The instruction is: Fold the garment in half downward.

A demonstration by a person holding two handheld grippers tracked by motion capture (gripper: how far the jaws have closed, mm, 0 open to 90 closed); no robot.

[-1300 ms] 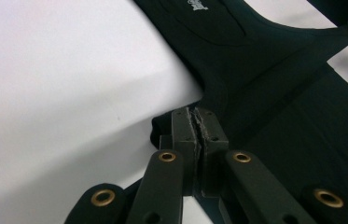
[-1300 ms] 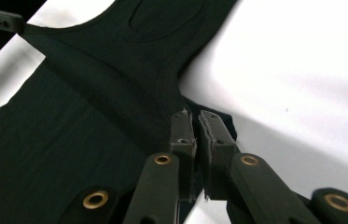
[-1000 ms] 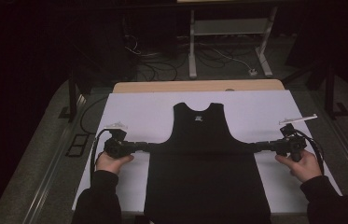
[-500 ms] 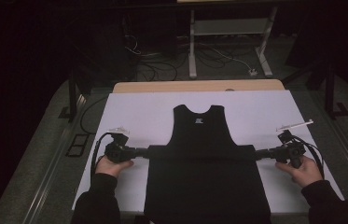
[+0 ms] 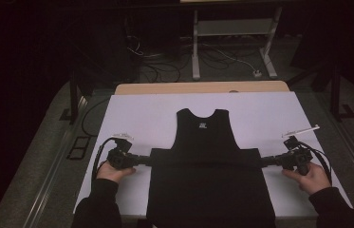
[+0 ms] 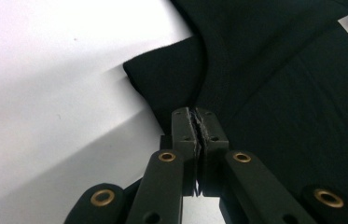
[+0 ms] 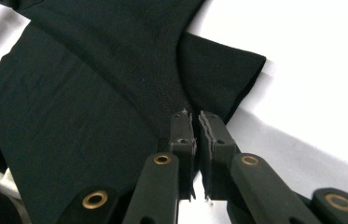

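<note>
A black garment (image 5: 208, 190) lies flat on the white table cover (image 5: 141, 114), its neck pointing away from me and its lower part hanging over the near edge. My left gripper (image 5: 147, 159) is shut on the garment's left side edge. In the left gripper view the jaws of the left gripper (image 6: 198, 112) pinch black cloth (image 6: 279, 93) beside a short folded flap. My right gripper (image 5: 264, 161) is shut on the right side edge. In the right gripper view the right gripper (image 7: 195, 114) pinches the cloth (image 7: 92, 93) near a stitched seam. A hand holds each gripper.
A wooden table edge (image 5: 203, 88) shows beyond the white cover. Past it, a metal stand (image 5: 231, 47) and loose cables (image 5: 155, 61) lie on the dark floor. White cover lies bare on both sides of the garment.
Both grippers have drawn slightly toward the near edge, still shut on the garment's sides, and the cloth between them has come along.
</note>
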